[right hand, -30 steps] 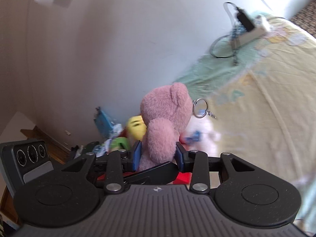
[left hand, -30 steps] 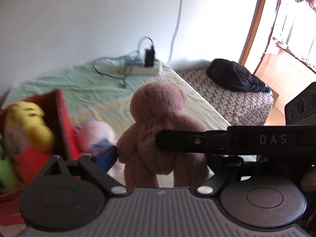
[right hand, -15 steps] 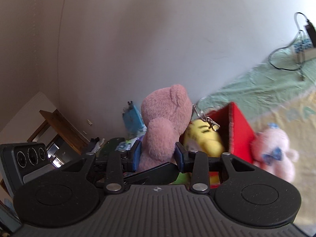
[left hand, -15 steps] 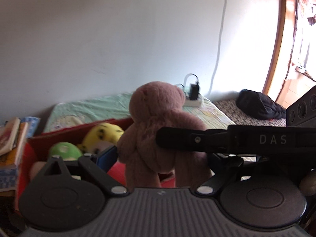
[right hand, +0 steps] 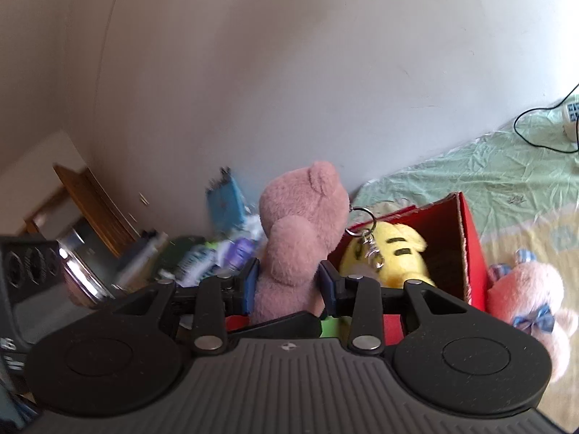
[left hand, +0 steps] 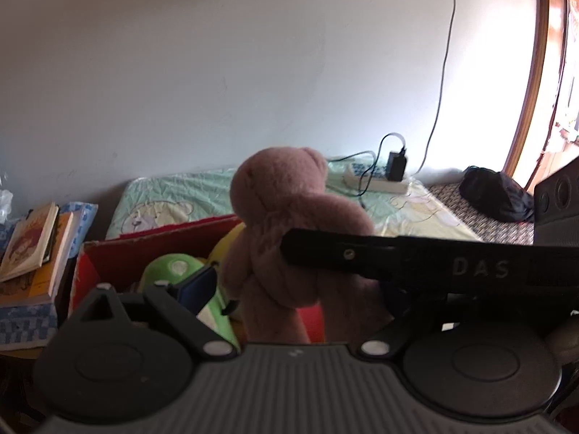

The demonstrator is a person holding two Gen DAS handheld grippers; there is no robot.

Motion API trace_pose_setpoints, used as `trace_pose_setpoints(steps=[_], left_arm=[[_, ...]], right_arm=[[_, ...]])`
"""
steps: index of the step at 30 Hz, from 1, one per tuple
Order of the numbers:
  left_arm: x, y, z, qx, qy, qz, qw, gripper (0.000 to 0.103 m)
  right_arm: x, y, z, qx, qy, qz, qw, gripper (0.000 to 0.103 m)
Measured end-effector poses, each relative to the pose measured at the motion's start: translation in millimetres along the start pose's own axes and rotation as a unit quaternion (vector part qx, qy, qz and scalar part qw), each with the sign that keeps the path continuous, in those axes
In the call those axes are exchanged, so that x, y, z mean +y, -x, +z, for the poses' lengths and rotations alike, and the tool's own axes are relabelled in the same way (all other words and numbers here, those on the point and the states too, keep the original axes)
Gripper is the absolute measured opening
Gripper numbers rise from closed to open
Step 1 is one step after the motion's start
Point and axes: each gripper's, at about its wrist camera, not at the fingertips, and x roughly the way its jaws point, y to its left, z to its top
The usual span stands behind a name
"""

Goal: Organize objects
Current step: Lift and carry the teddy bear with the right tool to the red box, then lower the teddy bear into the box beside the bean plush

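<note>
A pink teddy bear (left hand: 286, 209) hangs upright over the open red box (left hand: 163, 235), held from two sides. My left gripper (left hand: 293, 289) is shut on the bear's lower body; its right finger is hidden behind the right gripper's black body. My right gripper (right hand: 287, 282) is shut on the teddy bear (right hand: 300, 224) at the waist, blue pads (right hand: 249, 285) pressed into the fur. A metal keyring (right hand: 365, 231) dangles from the bear's head. Inside the red box (right hand: 466, 238) lie a yellow plush (right hand: 391, 253) and a green plush (left hand: 170, 271).
A pale pink plush (right hand: 524, 296) lies on the bed just right of the box. Stacked books (left hand: 32, 246) sit left of the box. A power strip with cables (left hand: 380, 181) rests by the wall, and a black bag (left hand: 495, 195) lies on the far mattress.
Both grippers carried the teddy bear leftward from over the bed to above the red box. The box with its plush toys now fills the area under the bear. The grips are unchanged.
</note>
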Motion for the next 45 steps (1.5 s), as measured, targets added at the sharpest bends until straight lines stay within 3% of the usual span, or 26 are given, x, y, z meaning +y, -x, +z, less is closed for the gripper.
trace_pose_setpoints(steps=[12, 16, 31, 36, 39, 41, 45], left_arm=[[25.8, -45.1, -8.5, 0.052, 0.029, 0.021, 0.9980, 0.096], [34.4, -59.3, -11.6, 0.072, 0.043, 0.029, 0.9961, 0.096], [11.9, -63.6, -19.6, 0.086, -0.017, 0.031, 0.9957, 0.101], [11.6, -64.4, -20.6, 0.092, -0.020, 0.035, 0.9950, 0.102], [6.2, -66.5, -20.6, 0.098, -0.027, 0.048, 0.9937, 0.102], [1.8, -69.2, -19.9, 0.102, -0.031, 0.059, 0.9925, 0.102], [-1.7, -73.3, -17.6, 0.113, -0.032, 0.074, 0.9904, 0.102]], right_arm=[[-12.4, -43.9, -7.0, 0.035, 0.019, -0.026, 0.999, 0.038], [-28.6, -53.6, -6.8, 0.043, -0.022, -0.011, 0.999, 0.038], [-15.1, -33.2, -14.7, 0.076, 0.011, -0.038, 0.996, 0.043], [-21.5, -17.7, -13.8, 0.059, -0.015, -0.036, 0.997, 0.043], [-30.5, -9.8, -12.0, 0.044, -0.048, -0.032, 0.997, 0.036], [-34.1, -8.8, -12.4, 0.041, -0.054, -0.040, 0.997, 0.023], [-29.8, -11.9, -13.9, 0.038, -0.042, -0.049, 0.997, 0.022]])
